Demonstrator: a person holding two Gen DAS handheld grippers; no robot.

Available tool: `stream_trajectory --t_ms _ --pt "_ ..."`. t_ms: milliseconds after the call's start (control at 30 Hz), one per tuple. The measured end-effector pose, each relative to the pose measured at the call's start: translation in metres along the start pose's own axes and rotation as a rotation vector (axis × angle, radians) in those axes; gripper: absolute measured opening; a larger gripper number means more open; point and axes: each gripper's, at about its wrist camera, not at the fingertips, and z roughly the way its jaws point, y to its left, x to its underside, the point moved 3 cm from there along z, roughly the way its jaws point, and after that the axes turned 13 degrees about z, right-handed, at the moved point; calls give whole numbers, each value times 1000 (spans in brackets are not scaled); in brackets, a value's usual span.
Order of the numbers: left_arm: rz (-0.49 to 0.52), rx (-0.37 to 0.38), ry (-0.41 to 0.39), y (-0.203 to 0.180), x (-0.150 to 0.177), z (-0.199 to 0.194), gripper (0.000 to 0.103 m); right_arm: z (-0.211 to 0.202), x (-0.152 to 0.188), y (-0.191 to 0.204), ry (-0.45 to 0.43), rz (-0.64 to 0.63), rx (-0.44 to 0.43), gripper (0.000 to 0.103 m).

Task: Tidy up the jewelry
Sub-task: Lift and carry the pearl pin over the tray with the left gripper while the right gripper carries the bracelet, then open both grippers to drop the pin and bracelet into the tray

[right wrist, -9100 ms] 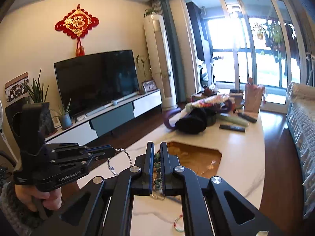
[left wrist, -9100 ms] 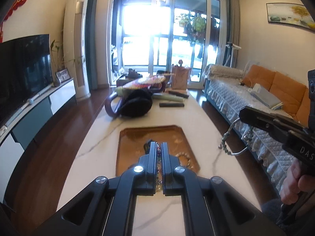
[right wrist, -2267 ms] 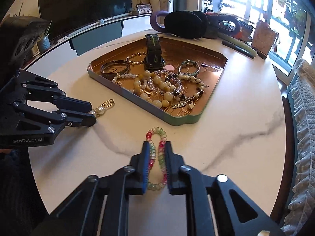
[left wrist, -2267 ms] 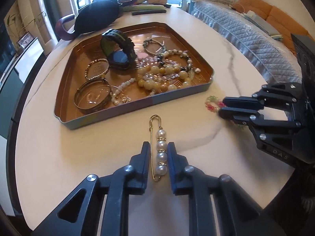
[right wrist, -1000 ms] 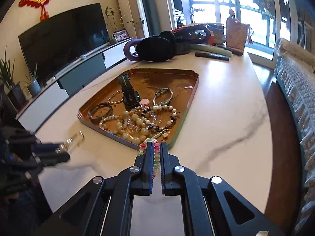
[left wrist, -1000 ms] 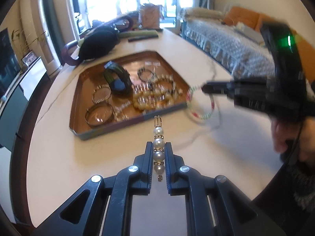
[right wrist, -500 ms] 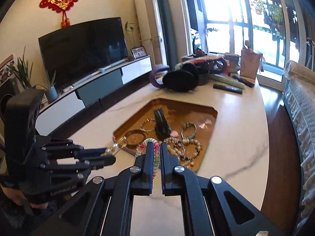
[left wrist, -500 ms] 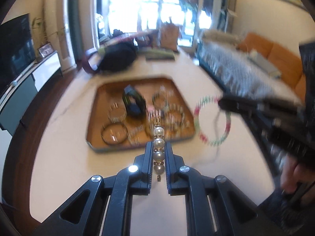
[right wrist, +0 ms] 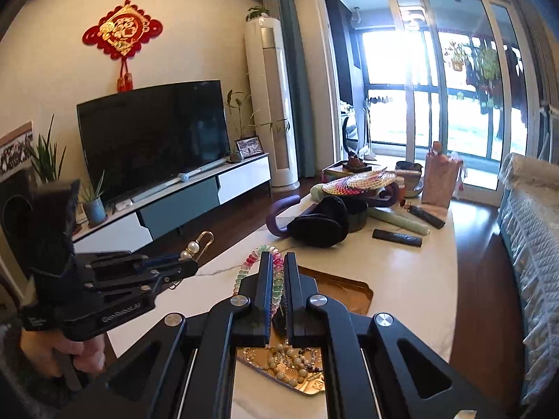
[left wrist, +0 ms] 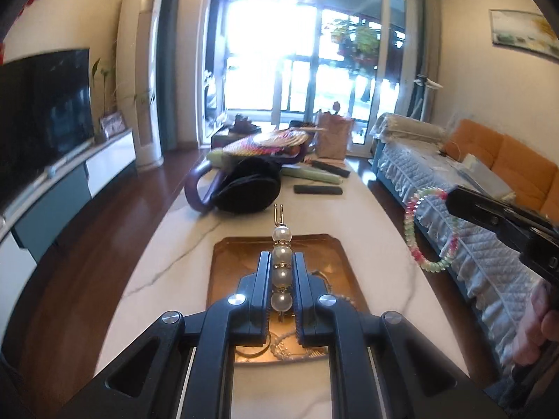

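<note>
A pearl pin [left wrist: 281, 272] is clamped in the left gripper [left wrist: 282, 281], a coiled bracelet [right wrist: 265, 272] in the right gripper [right wrist: 277, 279], both held above the tray [left wrist: 325, 244]. Beads [right wrist: 290, 359] in the tray are seen only from the right wrist. Beyond, a black pouch [left wrist: 248, 192] is seen on the table [left wrist: 167, 255].

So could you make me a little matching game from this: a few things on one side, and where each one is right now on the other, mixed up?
Things:
1. pearl pin
2. spiral bracelet
3. copper tray
4. black remote

Places:
A. flat on the marble table, holding beaded jewelry
B. clamped in the left gripper
C. lying on the table beyond the tray
D. hanging from the right gripper

Pairs: 1-B, 2-D, 3-A, 4-C
</note>
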Motion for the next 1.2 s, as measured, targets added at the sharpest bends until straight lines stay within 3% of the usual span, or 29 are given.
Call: stream_trajectory --t_ms 367,700,900,1200 --pt "25 62 146 12 29 86 11 98 38 -44 169 54 37 5" --pt "-76 82 241 53 45 168 11 156 35 -102 194 150 117 6" --pt "-75 77 281 58 49 204 11 190 52 -129 259 215 138 6" --pt "-107 54 309 73 57 222 11 223 42 -126 264 181 118 6"
